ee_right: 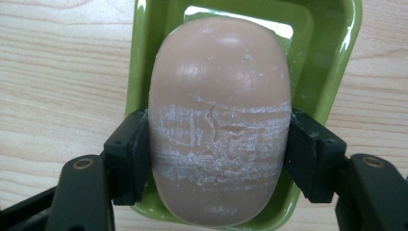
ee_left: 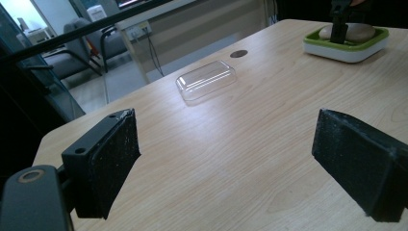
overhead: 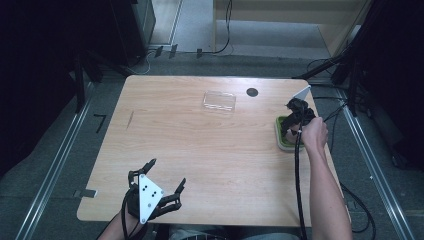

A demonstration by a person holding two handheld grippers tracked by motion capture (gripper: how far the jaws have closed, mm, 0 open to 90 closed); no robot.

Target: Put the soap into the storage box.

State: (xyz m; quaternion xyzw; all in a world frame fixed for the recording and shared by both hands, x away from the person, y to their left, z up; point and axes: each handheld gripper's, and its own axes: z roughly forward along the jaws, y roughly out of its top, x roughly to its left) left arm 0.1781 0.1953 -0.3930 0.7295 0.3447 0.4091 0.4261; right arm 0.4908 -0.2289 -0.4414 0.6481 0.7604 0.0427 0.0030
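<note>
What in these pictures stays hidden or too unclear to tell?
- Soap bar, right gripper view: its underside is hidden, so whether it rests in the green soap dish or is lifted is unclear.
- Soap bar, high view: covered by the right gripper.
- Small dark round spot on the table, high view: too small to identify.

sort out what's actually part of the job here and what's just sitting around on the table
In the job:
- bar of soap, clamped in the right claw
- green soap dish under it

Lying about:
- clear plastic lid, alone at the far middle of the table
- dark round spot on the tabletop
- left claw, open over bare wood
</note>
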